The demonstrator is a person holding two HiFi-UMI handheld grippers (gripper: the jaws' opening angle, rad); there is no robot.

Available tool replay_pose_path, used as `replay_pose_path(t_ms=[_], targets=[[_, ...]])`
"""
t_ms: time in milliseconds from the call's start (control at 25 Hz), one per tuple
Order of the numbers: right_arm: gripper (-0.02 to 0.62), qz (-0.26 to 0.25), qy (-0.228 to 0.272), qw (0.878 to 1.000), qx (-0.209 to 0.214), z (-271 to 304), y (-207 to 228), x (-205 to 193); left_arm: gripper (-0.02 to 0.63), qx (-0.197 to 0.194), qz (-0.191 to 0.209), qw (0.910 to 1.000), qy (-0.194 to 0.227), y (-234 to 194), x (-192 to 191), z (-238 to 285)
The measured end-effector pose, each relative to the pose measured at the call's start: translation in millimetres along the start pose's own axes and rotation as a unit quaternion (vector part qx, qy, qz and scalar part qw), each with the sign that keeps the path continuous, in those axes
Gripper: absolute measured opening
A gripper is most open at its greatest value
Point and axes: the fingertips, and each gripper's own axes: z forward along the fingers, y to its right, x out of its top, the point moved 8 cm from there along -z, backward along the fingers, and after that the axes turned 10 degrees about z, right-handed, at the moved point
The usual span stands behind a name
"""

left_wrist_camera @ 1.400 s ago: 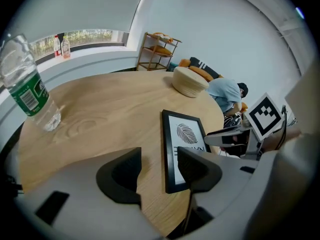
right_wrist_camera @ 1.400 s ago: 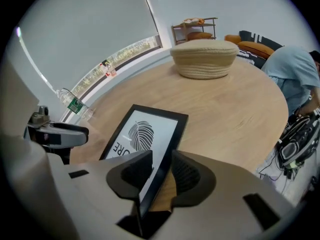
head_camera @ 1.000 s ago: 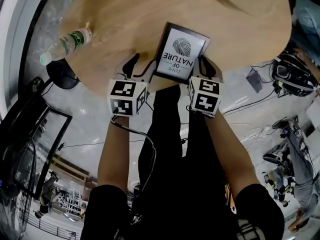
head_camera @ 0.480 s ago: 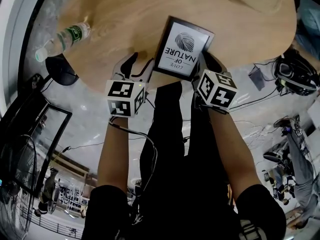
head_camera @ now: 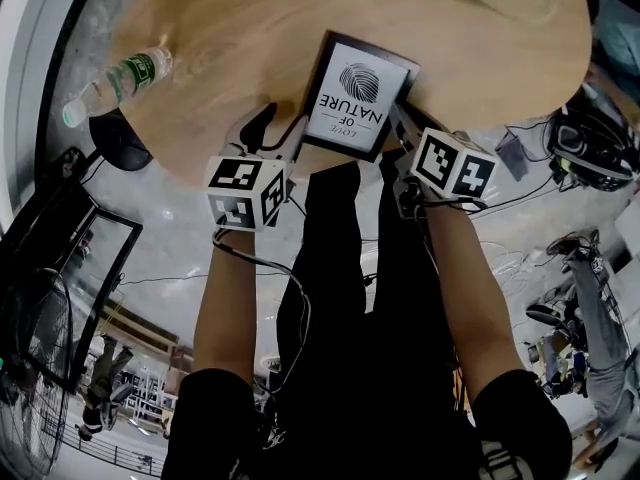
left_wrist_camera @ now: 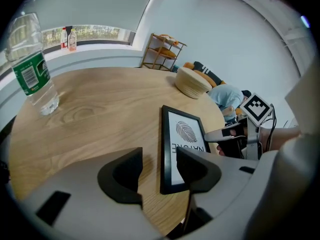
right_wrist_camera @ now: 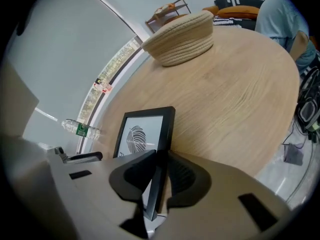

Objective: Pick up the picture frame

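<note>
**Right gripper clamped on the picture frame; left gripper open beside it.**

The picture frame is at the near edge of the round wooden desk, printed face up, directly in front of the person. The jaws of the right gripper are closed on the frame's right-hand edge; in the right gripper view the black moulding runs straight between the two pads of this gripper. Whether that edge is clear of the desk cannot be told. The jaws of the left gripper stand wide apart and have just been closing slightly. In the left gripper view the frame's left edge shows in the gap between them, with neither pad pressing on it. A water bottle lies at the desk's left rim, well apart from the frame. A woven basket sits at the far side.
</note>
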Motion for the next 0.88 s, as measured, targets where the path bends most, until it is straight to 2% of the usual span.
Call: replay_pose_path(t_ms=[200,280,720,800,880], targets=[[0.077,0.025,-0.016,0.996,0.079,1,15,3,0.227,-0.013,-0.023,0.9997,-0.002,2,1,3],[0.075,0.025,-0.021,0.995,0.097,1,19,5,0.227,-0.022,-0.03,0.9993,-0.007,5,1,7],[0.074,0.001,-0.037,0.994,0.1,3,19,6,0.215,-0.038,-0.043,0.9981,-0.022,7,2,37],[0.075,0.0,-0.039,0.994,0.101,3,18,6,0.198,-0.038,-0.037,0.9983,-0.026,6,3,41],[0.077,-0.001,-0.04,0.994,0.101,4,19,6,0.146,-0.035,-0.034,0.9984,-0.027,3,2,43]])
